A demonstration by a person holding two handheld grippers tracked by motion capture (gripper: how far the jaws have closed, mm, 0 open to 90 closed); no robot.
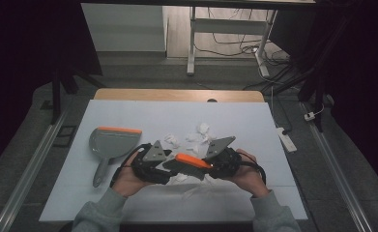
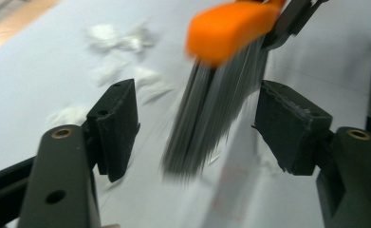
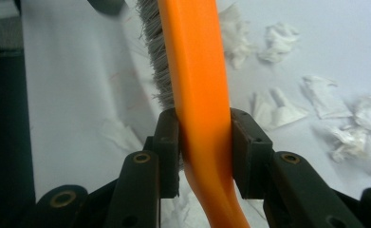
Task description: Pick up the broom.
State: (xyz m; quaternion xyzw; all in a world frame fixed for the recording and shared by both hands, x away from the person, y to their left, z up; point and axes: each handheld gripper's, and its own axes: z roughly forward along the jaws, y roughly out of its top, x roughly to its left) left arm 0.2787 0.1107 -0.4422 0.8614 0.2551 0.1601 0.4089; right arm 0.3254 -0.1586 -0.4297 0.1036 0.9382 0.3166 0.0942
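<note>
Between the right gripper's [image 3: 204,152] closed jaws sits the brush [image 3: 199,71], handle end cut off. Left gripper [image 2: 197,128] jaws open around blurred bristles [image 2: 211,114], not touching.

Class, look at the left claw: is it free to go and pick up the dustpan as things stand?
Probably yes. The left claw is open and holds nothing; the brush is gripped by the right claw. The dustpan lies to its left on the table, handle toward the person, with nothing between.

Both forearms come in from six o'clock. Left gripper [image 1: 153,163] sits at the table's seven o'clock, jaws spread wide, nothing between them touched. Right gripper [image 1: 220,162], at five o'clock, jaws clamped tight.
</note>
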